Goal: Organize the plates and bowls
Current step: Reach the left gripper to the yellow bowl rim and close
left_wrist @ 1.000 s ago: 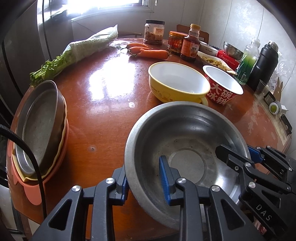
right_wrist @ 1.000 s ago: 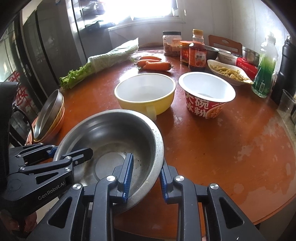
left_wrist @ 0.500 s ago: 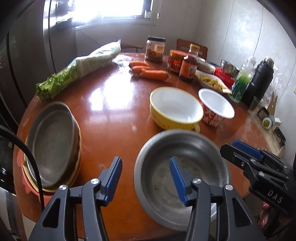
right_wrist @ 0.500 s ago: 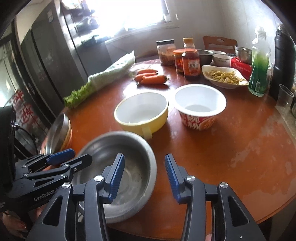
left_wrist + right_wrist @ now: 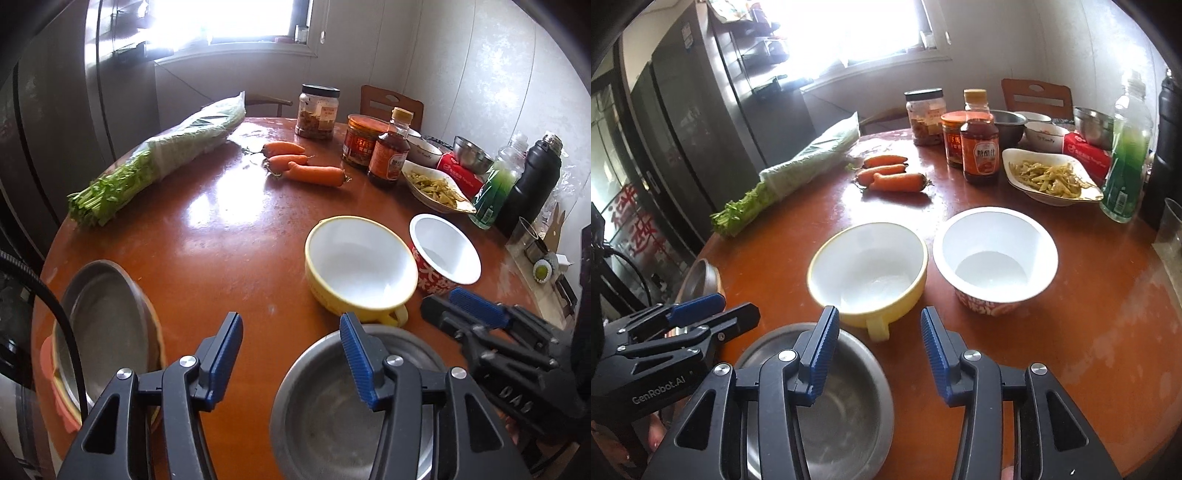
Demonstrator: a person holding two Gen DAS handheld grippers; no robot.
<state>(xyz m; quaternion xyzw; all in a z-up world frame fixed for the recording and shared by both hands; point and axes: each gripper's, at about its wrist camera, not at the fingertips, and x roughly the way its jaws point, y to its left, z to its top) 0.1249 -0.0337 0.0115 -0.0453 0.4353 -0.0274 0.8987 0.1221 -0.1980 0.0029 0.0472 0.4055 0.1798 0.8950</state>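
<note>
Both grippers hung empty above the table (image 5: pixel 229 236), between bowls by the look of it. The left gripper (image 5: pixel 291 360) had its jaws spread wide, and so did the right gripper (image 5: pixel 877 343). The steel bowl (image 5: pixel 332 424) sat empty at the near edge under them, touching neither. Just beyond stood the yellow bowl (image 5: pixel 868 273) and, beside it, the red cup bowl (image 5: pixel 995 258), both empty. At the left edge lay the plate stack (image 5: pixel 107 328), a steel plate on top. The next move likely called for closing 1 gripper on the yellow bowl's rim to nest it. A dish (image 5: pixel 1052 179) further back held shredded food.
</note>
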